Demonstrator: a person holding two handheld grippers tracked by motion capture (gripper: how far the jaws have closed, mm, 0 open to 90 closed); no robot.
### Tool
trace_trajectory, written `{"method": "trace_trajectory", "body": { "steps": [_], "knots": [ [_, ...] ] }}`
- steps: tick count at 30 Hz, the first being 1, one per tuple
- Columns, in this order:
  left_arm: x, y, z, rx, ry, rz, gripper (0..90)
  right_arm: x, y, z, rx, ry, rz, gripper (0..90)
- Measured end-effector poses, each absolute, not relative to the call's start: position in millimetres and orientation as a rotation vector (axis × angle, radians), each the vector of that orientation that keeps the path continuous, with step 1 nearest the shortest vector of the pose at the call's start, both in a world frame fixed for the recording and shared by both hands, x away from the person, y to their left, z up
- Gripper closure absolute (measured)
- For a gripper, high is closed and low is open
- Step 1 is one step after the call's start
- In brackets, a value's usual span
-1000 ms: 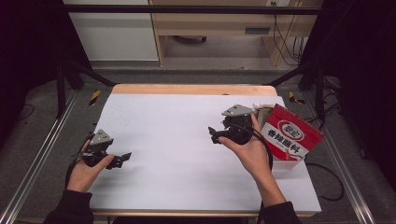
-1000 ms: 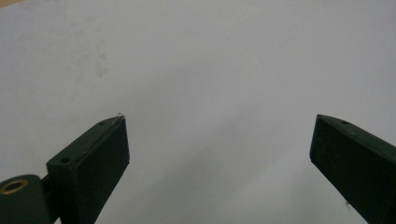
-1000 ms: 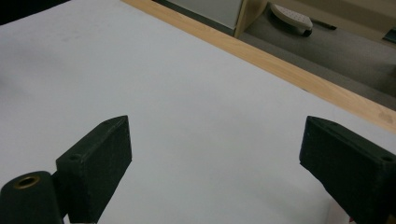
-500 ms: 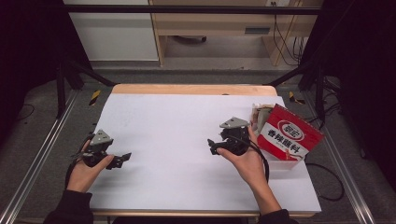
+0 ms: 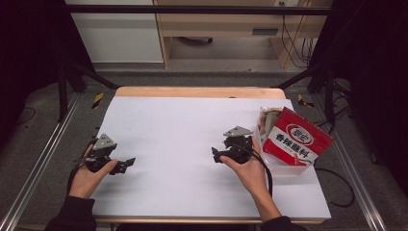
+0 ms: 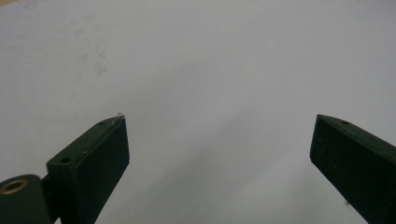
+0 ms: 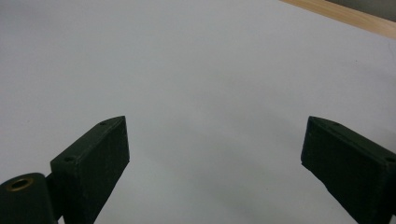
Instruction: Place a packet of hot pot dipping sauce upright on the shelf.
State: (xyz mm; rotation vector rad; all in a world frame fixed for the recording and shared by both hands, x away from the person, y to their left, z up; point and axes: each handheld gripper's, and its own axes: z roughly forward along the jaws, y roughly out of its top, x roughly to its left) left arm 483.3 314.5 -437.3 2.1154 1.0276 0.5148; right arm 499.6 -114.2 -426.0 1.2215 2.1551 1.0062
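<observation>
High view: a table point(image 5: 192, 120) covered by a white sheet, with a wooden strip showing along its far edge. The left tongs point(image 5: 126, 164) rest low over the sheet near the left edge, toward the near-left corner, gripped by the person's left hand point(image 5: 85, 174); a grey three-cornered plate sits on top of the tool. The right tongs point(image 5: 215, 155) lie right of the table's middle, held by the right hand point(image 5: 250, 171), with a black cable trailing back along the forearm toward the near edge. Just beside the right tongs, toward the right edge, stands a clear plastic container point(image 5: 284, 166) holding a red and white packet point(image 5: 297, 138) printed with characters; the packet leans tilted, its upper corner toward the right edge, and pale wrapped items point(image 5: 267, 118) show behind it at the container's far side. The packet and the right tongs are near one another but apart. Left gripper view: the left tongs point(image 6: 219, 140) have their two black jaws spread wide, with bare white sheet between them and nothing in their grasp; faint grey smudges mark the sheet farther off. Right gripper view: the right tongs point(image 7: 215, 140) likewise stand wide apart and hold nothing, the white sheet lying between the jaws and the wooden edge point(image 7: 345, 16) of the table crossing the upper right corner.
</observation>
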Motion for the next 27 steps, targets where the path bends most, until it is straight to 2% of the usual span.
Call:
{"method": "trace_trajectory", "body": {
  "steps": [14,27],
  "knots": [
    [484,314,-440,2.123,1.029,0.516,4.9,513,-106,-444,1.289,2.121,1.023,8.4],
    [483,306,-441,2.128,1.007,0.519,4.9,503,-101,-463,1.239,2.154,0.955,8.3]
  ]
}}
